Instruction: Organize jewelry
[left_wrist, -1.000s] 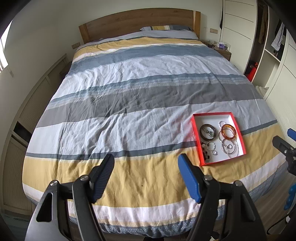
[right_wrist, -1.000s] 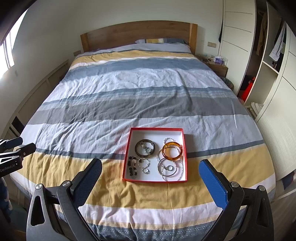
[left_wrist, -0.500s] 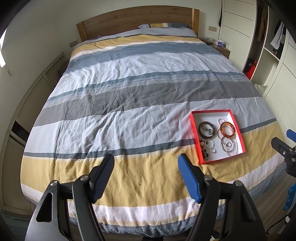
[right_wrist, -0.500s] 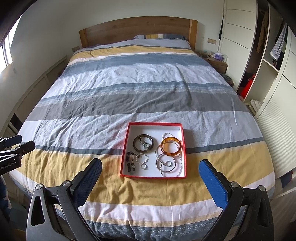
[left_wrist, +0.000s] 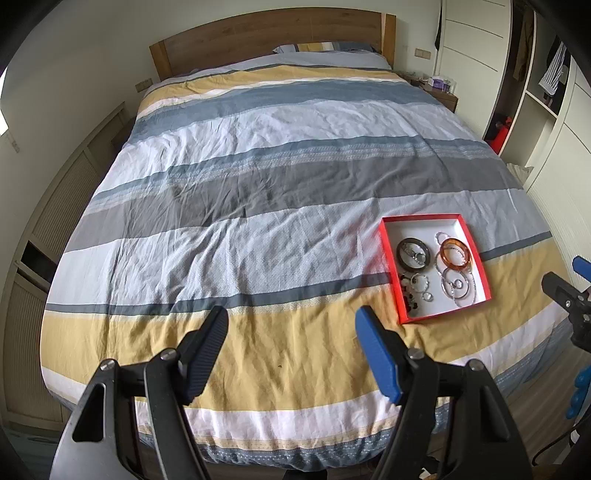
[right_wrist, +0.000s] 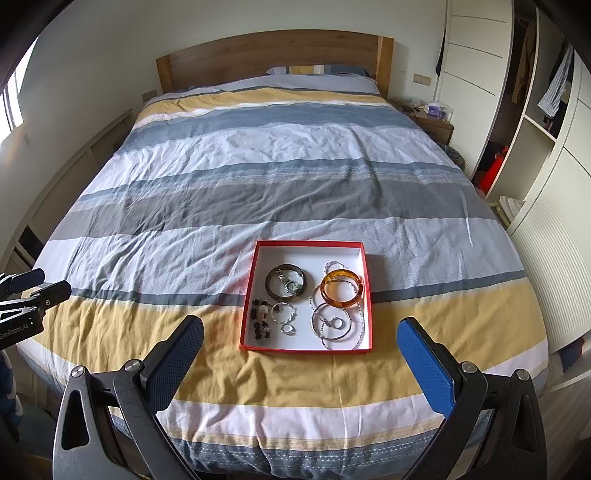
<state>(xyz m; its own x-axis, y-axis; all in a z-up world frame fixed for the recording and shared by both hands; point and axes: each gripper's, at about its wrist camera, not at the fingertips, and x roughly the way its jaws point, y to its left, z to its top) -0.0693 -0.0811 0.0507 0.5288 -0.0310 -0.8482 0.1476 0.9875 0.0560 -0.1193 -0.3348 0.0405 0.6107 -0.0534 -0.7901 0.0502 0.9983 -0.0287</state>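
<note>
A red-rimmed white tray (right_wrist: 309, 249) lies near the foot of the striped bed (right_wrist: 258, 192). It holds an amber bangle (right_wrist: 342, 287), a dark bangle (right_wrist: 285, 285), silver hoops (right_wrist: 331, 325), a small ring (right_wrist: 288, 328) and dark beads (right_wrist: 260, 319). My right gripper (right_wrist: 300, 363) is open and empty, just short of the tray's near edge. My left gripper (left_wrist: 291, 352) is open and empty over the yellow stripe, left of the tray (left_wrist: 391, 266). The amber bangle (left_wrist: 455, 253) shows there too.
A wooden headboard (right_wrist: 273, 55) and pillow are at the far end. A nightstand (right_wrist: 432, 122) and open wardrobe shelves (right_wrist: 535, 122) stand to the right. Low wall panels run along the left.
Both grippers have moved forward toward the bed and tray, which now look slightly larger and lower in view. Both stay open and empty.
</note>
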